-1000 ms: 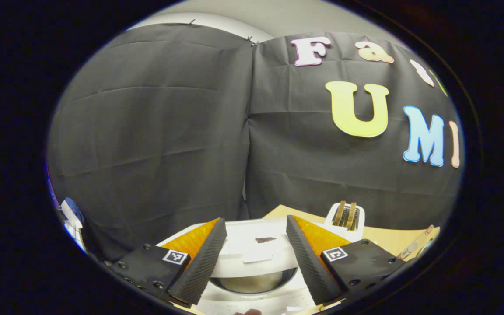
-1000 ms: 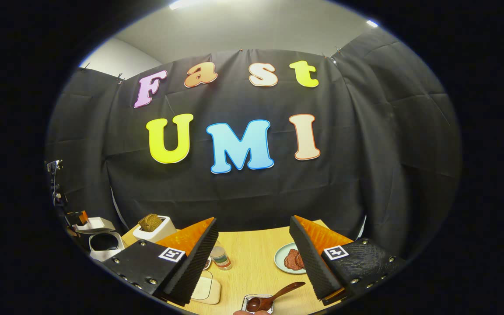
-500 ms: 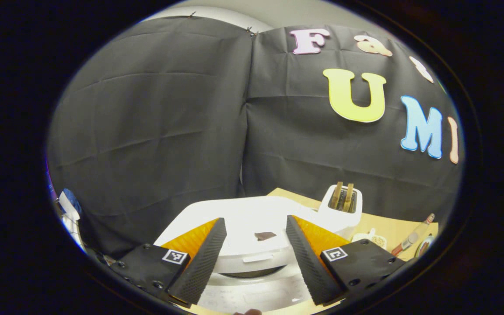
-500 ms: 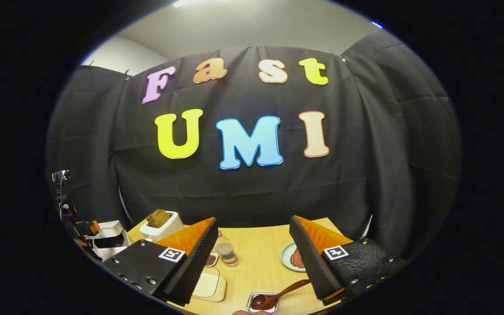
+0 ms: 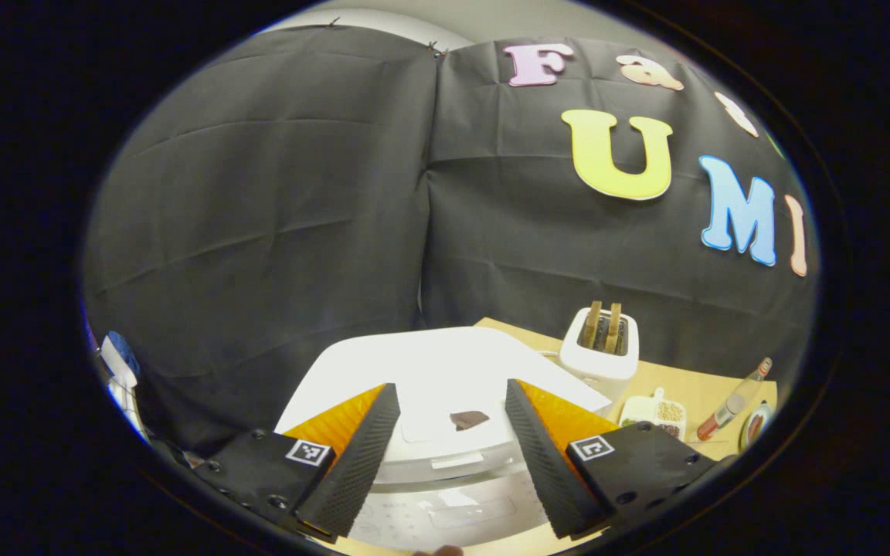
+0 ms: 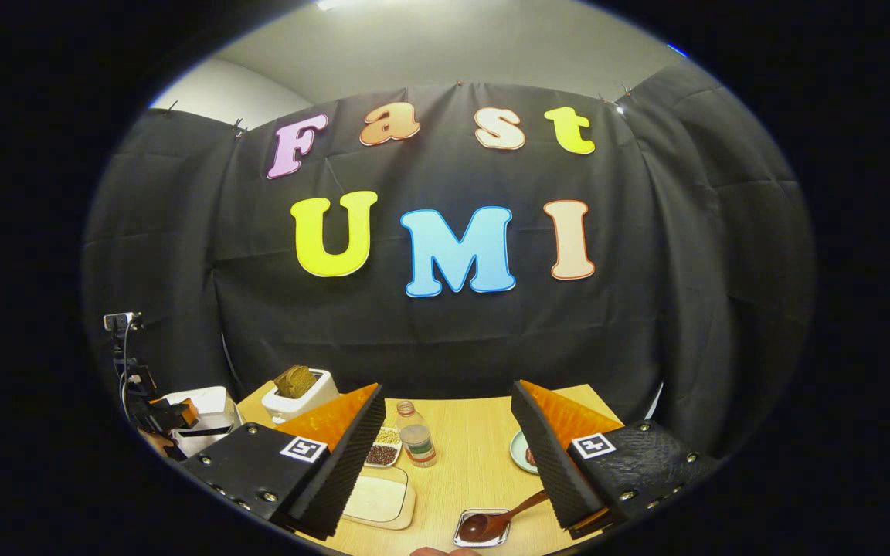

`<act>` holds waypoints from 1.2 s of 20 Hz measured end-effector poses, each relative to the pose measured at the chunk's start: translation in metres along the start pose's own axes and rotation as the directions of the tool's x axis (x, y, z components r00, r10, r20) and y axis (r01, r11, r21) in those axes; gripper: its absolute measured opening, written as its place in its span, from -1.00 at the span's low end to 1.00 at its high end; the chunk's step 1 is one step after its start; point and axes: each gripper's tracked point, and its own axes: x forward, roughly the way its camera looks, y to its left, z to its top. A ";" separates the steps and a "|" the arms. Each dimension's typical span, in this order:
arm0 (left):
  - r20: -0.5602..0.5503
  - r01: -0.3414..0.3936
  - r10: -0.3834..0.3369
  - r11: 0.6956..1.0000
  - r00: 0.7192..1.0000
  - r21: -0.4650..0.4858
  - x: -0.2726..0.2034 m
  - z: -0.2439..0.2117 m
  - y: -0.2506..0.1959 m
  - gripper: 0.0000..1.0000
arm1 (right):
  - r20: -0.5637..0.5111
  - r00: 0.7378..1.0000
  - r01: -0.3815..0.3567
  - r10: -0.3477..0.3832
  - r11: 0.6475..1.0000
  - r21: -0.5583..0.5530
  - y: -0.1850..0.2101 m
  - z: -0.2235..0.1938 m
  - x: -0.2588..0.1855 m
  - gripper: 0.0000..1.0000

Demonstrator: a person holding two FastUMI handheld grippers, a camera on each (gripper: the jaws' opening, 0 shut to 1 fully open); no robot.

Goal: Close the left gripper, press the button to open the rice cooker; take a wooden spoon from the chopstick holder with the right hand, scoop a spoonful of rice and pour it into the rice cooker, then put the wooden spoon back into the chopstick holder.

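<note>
Between the left gripper point(image 5: 445, 463)'s spread, empty fingers sits the white rice cooker point(image 5: 445, 386), lid down; it looks heavy and rigid, so a firm press should not shift it. Just ahead of the right gripper point(image 6: 449, 471)'s open fingers, the wooden spoon point(image 6: 501, 519) lies in a small tray point(image 6: 467, 538) on the worktop point(image 6: 460, 455); light, stiff, best pinched mid-handle.

At your six o'clock in the left gripper view the white rice cooker point(image 5: 445, 401) sits with its lid down, while in the right gripper view the dark wooden spoon point(image 6: 501, 519) lies at six o'clock, bowl in a small metal tray point(image 6: 467, 536), handle angled toward two o'clock.
</note>
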 end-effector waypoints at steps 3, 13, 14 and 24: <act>-0.023 0.010 -0.010 1.000 1.000 0.007 0.005 -0.013 -0.001 0.94 | -0.009 1.000 0.011 -0.011 1.000 -0.007 0.004 -0.003 -0.005 0.98; -0.051 -0.001 0.001 1.000 0.999 0.003 0.014 -0.038 0.000 0.87 | -0.036 0.999 0.017 -0.018 0.999 -0.031 0.037 -0.022 -0.026 0.99; -0.047 -0.002 0.001 1.000 0.999 -0.006 0.014 -0.039 -0.001 0.94 | -0.033 0.999 0.014 -0.015 0.999 -0.033 0.040 -0.023 -0.028 0.99; 0.054 0.125 -0.126 0.992 0.991 0.027 -0.011 0.009 -0.007 0.90 | 0.054 0.995 0.081 -0.080 0.997 -0.012 0.012 0.004 -0.057 0.98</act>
